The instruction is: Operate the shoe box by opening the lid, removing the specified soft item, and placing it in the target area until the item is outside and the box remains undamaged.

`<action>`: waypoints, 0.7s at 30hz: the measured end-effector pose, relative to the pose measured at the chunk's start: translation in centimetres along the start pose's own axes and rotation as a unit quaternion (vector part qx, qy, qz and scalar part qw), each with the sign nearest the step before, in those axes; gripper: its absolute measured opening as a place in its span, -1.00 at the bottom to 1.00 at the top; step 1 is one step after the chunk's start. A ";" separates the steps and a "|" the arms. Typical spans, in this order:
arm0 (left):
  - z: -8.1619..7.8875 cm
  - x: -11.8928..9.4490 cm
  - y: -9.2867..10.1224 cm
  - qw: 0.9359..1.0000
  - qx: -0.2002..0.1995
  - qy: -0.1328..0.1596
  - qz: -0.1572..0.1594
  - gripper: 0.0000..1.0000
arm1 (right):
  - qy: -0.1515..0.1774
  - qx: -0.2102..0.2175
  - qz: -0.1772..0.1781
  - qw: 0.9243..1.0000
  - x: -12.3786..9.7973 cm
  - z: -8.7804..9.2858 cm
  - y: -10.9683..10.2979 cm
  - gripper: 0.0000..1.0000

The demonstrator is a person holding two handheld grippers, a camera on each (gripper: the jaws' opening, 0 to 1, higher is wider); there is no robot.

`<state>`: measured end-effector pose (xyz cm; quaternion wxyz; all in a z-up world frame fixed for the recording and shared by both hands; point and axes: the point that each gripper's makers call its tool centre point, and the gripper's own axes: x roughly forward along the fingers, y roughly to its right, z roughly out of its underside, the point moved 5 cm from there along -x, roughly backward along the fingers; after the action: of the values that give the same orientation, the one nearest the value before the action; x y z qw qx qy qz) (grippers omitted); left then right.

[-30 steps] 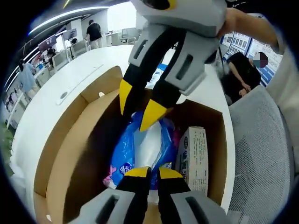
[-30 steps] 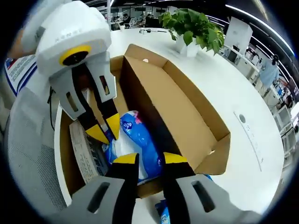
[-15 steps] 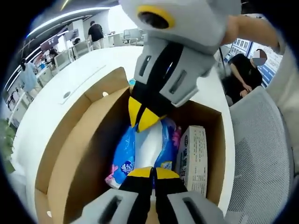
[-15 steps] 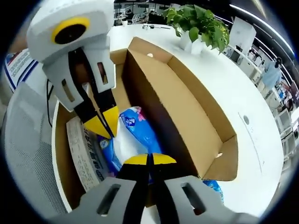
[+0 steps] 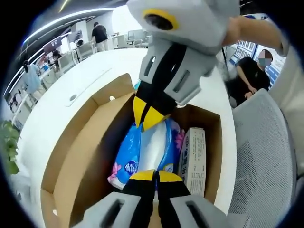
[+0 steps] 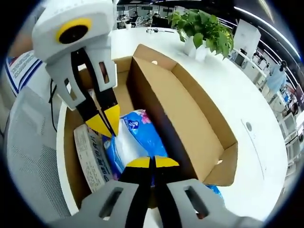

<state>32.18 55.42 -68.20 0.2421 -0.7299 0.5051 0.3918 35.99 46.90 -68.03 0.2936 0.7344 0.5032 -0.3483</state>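
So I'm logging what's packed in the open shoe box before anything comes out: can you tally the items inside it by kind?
Blue and white soft pack: 1, pinched at opposite ends by the left tongs and right tongs
White printed carton: 1
Total inside the shoe box: 2

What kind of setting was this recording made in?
Most likely an open-plan office. The cardboard shoe box sits on a long white table with a potted plant on it. Further back are rows of desks with people and ceiling strip lights, and a grey mesh chair stands beside the table.
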 end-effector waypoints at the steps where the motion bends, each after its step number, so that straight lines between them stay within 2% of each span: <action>1: 0.0 -0.2 0.0 1.000 0.001 0.001 -0.002 -1.00 | 0.001 -0.001 0.000 1.000 -0.1 -0.1 0.0 -1.00; 13: -0.7 -3.1 -0.4 1.000 0.005 0.004 -0.021 -1.00 | 0.020 -0.016 -0.007 1.000 -1.9 -2.1 -0.3 -1.00; 21: -2.0 -5.2 -0.1 0.999 0.008 0.007 -0.031 -1.00 | 0.034 -0.030 -0.007 0.999 -3.7 -3.4 -0.3 -1.00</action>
<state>31.95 56.80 -62.76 0.2567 -0.7456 0.4875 0.3750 35.48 47.68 -63.05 0.2955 0.7332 0.5283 -0.3099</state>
